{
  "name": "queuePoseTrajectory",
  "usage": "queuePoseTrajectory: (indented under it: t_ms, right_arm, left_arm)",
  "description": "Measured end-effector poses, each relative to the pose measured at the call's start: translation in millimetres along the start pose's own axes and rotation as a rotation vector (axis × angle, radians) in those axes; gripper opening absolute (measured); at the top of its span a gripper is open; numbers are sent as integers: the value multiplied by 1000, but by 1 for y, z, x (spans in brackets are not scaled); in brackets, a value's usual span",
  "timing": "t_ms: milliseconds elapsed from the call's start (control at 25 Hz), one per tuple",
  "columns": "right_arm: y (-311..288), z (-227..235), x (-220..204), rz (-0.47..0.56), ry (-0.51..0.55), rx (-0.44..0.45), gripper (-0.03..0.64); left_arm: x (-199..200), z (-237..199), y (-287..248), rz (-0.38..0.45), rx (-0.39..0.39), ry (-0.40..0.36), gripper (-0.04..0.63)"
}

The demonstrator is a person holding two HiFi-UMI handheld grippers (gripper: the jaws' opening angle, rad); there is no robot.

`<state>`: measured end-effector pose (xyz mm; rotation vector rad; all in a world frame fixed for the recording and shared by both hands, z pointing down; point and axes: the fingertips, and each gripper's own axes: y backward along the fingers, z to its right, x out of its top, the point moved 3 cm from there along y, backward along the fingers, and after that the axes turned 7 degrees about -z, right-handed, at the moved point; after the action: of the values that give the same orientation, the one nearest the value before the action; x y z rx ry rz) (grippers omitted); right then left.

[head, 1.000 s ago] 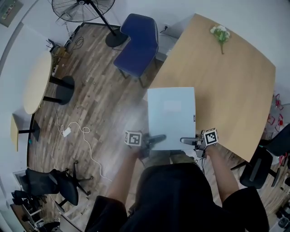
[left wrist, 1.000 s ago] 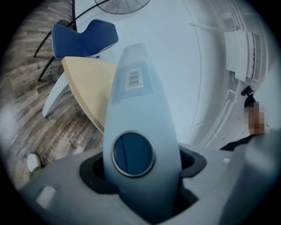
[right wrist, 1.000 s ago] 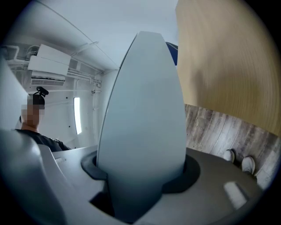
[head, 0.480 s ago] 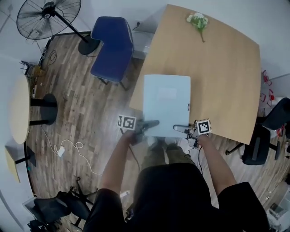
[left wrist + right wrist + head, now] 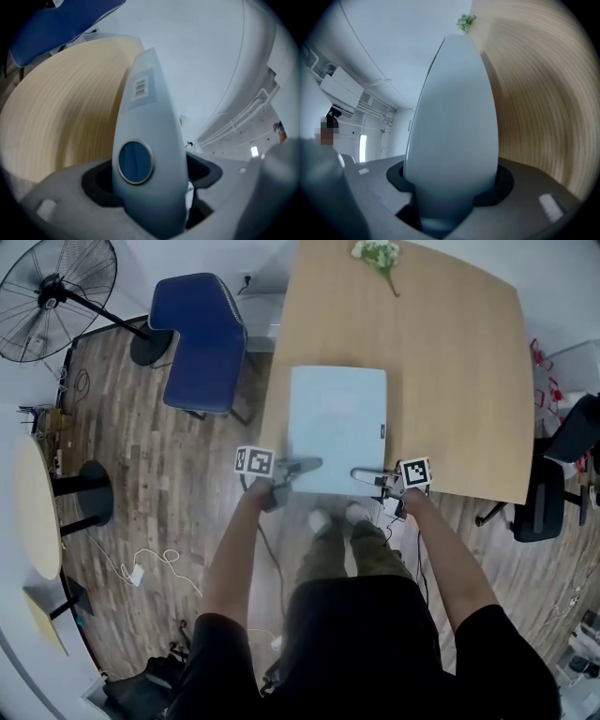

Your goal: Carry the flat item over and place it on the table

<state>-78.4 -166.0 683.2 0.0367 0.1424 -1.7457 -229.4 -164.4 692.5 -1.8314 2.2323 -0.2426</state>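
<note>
clamping the flat item (image 5: 337,427) over the table (image 5: 450,362), right gripper (image 5: 360,472) is holding while left gripper (image 5: 311,464), jaws just opening around it, is risking a slip.

We stand at the near edge of the table (image 5: 459,381), toward its left end; the flat item (image 5: 337,423) is over the table's near left part, its near edge about level with the table's near edge; we cannot tell whether it rests there; our left gripper (image 5: 302,465) is at its near left corner, the item between jaws that have just been opening; our right gripper (image 5: 367,472) grips its near right corner; flowers (image 5: 376,255) lie at the table's far edge, well apart; a chair (image 5: 199,334) stands left of the table, a fan (image 5: 49,298) farther left; an office chair (image 5: 553,484) stands to the table's right.
</note>
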Motion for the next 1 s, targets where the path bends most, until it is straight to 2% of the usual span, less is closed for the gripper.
queuePoseTrajectory:
  t_ms: [160,480,800,880,1000]
  right_arm:
    - [-4,14,23,31,-2,-6,301]
    - [-10,29,55,67,-40,3,307]
    - [-6,41,69,90,-76,-17,324]
    - [-5,43,70,92,-72,-35,324]
    - [0,51,67,110,-99,-127,368]
  left_arm:
    - [28,-13,-1,-35,16,-6,397]
    - [65,-29,-2,-53,39,9,403]
    - [81,-37,-9,-83,55,47,407]
    - [84,-36,-10,-86,68,38,407]
    - [85,-36,-12,-83,110,15,417]
